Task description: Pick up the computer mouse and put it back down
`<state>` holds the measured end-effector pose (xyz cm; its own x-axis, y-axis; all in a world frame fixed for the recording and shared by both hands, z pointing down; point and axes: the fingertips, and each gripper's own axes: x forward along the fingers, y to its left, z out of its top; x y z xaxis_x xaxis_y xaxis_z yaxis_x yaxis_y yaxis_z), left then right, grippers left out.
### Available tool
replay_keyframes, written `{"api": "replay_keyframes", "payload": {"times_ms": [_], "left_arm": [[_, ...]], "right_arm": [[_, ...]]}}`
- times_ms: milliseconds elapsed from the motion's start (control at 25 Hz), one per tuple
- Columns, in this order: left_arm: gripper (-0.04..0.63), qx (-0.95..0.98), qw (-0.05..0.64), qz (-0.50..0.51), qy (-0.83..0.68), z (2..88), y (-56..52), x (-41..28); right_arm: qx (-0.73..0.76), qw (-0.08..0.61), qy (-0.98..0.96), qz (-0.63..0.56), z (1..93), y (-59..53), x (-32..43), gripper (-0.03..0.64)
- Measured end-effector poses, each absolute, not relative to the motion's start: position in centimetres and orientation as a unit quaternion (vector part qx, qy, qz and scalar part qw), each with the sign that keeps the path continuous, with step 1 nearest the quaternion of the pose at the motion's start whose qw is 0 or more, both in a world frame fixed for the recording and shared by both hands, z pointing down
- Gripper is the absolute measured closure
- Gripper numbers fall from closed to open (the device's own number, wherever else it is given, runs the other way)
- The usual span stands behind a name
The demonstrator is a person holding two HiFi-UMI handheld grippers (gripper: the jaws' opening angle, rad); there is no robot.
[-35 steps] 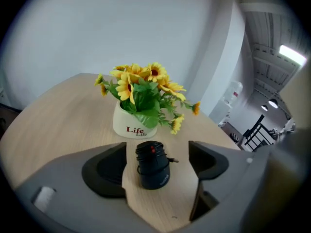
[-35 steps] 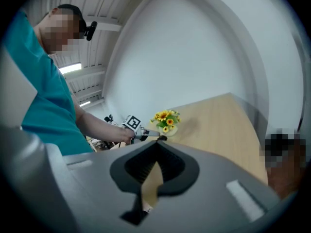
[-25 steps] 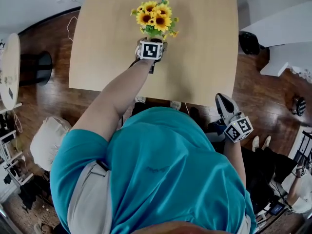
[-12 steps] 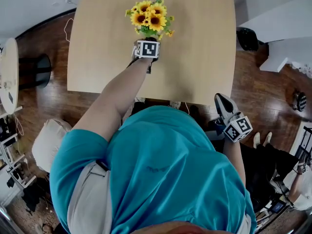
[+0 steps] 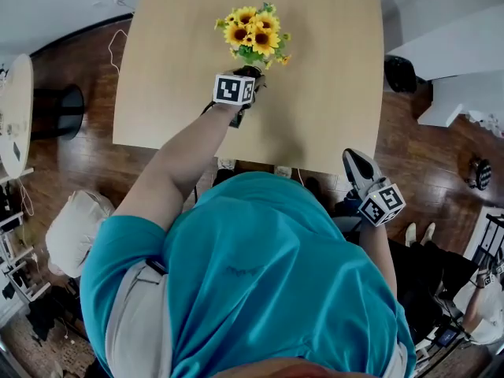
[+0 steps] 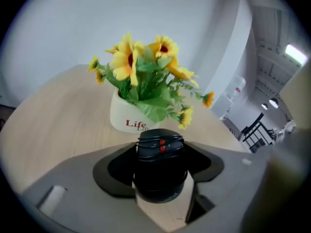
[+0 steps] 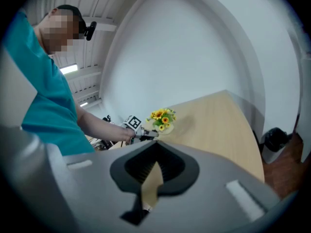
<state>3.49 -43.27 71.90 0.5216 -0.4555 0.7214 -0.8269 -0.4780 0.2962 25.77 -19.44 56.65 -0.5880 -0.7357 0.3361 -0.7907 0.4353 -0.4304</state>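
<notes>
Teal short-sleeved shirt (image 5: 260, 282); left gripper (image 6: 160, 150) and right gripper (image 7: 155, 152) grey with black pads; black-and-white marker cube (image 5: 234, 90) behind each.

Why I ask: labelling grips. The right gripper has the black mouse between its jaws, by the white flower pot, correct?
No, the left gripper: its jaws have just been closing on the black mouse by the white flower pot, as the left gripper view shows.

I count one computer mouse (image 6: 160, 165), one pot of sunflowers (image 6: 127, 123), one counter (image 6: 53, 115), one left gripper (image 5: 246, 79) and one right gripper (image 5: 353, 161), so two in all.
</notes>
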Motion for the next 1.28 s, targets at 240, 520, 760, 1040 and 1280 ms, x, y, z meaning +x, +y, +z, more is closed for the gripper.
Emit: {"api": "replay_keyframes", "payload": {"times_ms": [240, 520, 760, 1040, 1280], "left_arm": [[0.284, 0.873, 0.321, 0.152, -0.334, 63.2, -40.6, 3.7], [0.284, 0.914, 0.275, 0.010, -0.297, 50.8, -37.3, -0.4], [0.284, 0.928, 0.237, -0.050, -0.285, 44.1, -34.7, -4.3], [0.284, 0.934, 0.213, -0.085, -0.275, 40.4, -33.3, -6.7], [0.284, 0.936, 0.213, -0.098, -0.261, 39.7, -32.2, -7.4]], "right_arm": [[0.431, 0.047, -0.863, 0.260, 55.1, -20.7, 23.5, 0.617], [0.408, 0.032, -0.885, 0.220, 51.9, -23.4, 20.8, 0.617], [0.386, 0.016, -0.904, 0.183, 48.0, -25.3, 18.6, 0.617], [0.368, 0.002, -0.916, 0.161, 45.0, -26.9, 17.0, 0.617], [0.358, -0.001, -0.921, 0.156, 44.1, -27.0, 16.1, 0.617]]}}
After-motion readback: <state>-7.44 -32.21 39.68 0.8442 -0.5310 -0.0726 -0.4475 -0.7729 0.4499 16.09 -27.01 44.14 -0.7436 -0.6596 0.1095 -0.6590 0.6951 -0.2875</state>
